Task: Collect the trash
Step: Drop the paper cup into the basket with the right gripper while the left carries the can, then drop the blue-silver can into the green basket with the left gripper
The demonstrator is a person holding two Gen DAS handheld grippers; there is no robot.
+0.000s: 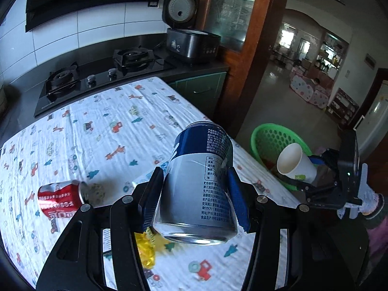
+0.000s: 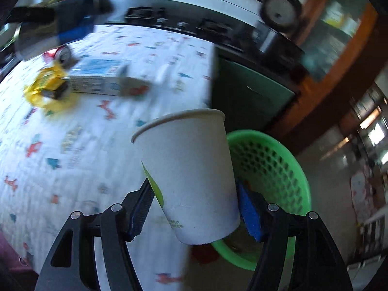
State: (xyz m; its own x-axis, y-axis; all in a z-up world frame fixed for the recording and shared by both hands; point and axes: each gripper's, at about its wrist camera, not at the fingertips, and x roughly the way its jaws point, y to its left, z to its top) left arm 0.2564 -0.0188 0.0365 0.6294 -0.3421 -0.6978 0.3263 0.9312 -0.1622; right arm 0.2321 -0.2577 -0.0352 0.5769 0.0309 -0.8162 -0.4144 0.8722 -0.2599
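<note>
My left gripper is shut on a blue and silver can and holds it above the table. It shows in the right wrist view as a blurred can at the top left. My right gripper is shut on a white paper cup at the table's right edge, above a green basket. The cup and basket also show in the left wrist view. A red can lies on its side on the table. A yellow wrapper and a blue and white box lie near it.
The table has a white cloth with small printed cars and animals. Behind it are a black gas hob and an open rice cooker. A brown door frame and a room lie beyond the basket.
</note>
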